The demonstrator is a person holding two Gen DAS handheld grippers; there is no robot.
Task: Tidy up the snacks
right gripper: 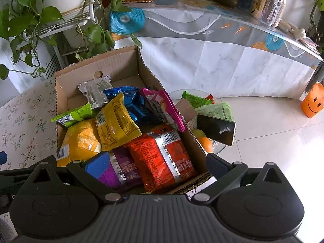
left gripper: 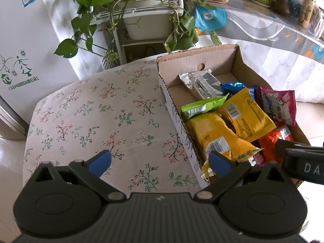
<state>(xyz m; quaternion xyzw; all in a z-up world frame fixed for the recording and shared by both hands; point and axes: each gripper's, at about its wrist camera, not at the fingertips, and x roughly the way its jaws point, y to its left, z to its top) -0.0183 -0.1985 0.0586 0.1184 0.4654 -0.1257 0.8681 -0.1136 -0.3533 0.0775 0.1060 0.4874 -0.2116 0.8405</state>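
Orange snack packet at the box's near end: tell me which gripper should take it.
Right. The right gripper is open right over the orange packet, while the left gripper is open over the floral cloth beside the box.

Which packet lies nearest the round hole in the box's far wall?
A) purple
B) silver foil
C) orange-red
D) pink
B: the silver foil packet lies at the far end of the cardboard box, just below the hole, while the orange-red packet and purple packet lie at the near end.
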